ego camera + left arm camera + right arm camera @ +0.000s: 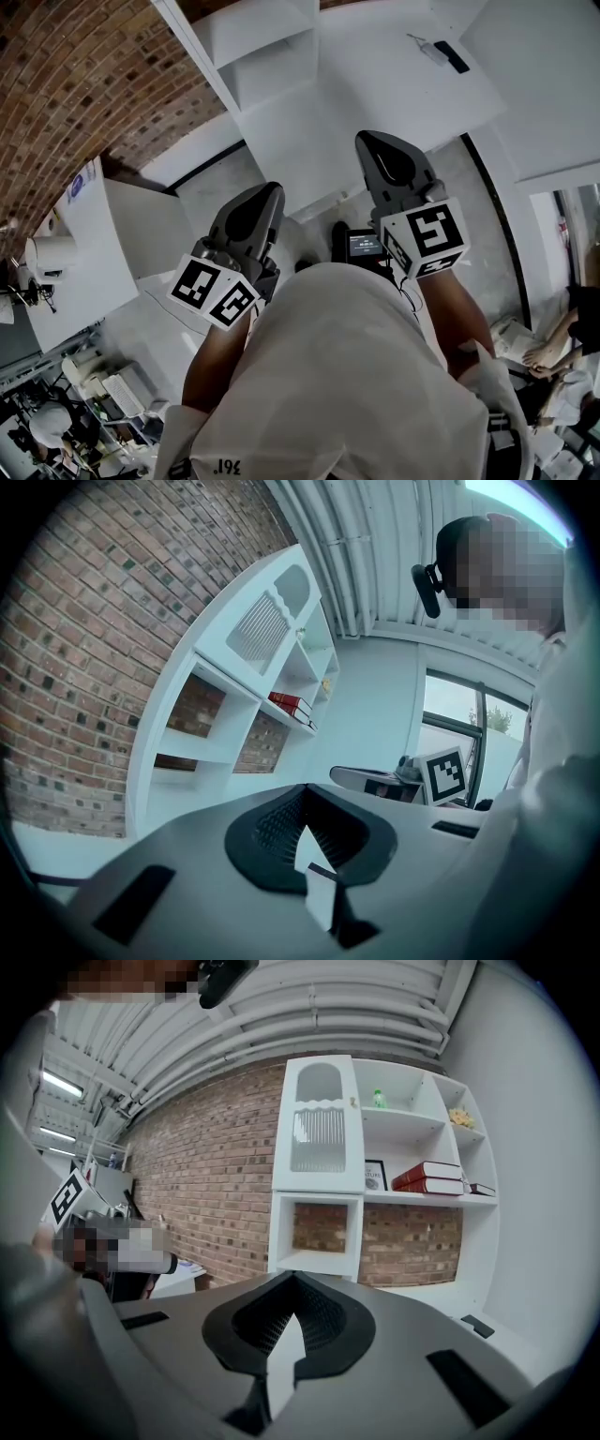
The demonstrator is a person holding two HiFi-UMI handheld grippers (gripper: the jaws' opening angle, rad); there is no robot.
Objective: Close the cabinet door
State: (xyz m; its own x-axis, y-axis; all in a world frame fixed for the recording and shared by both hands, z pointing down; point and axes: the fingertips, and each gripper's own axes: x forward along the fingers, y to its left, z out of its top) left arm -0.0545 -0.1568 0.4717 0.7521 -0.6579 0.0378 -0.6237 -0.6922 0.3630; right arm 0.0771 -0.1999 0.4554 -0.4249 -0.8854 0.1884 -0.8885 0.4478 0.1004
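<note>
The cabinet door [319, 1124], a stiff, probably light white panel with a ribbed, likely fragile pane, sits upper left in the shelf unit [478, 1241]; it is best pushed on its frame near the knob edge. The left gripper [306, 794] and right gripper [292, 1279], both well short of the shelf unit, have their fingers together, empty.

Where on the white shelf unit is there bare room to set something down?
Free: the cubby under the cabinet door, and the low bay beside it. Crowded: the shelf with red books and frame.
</note>
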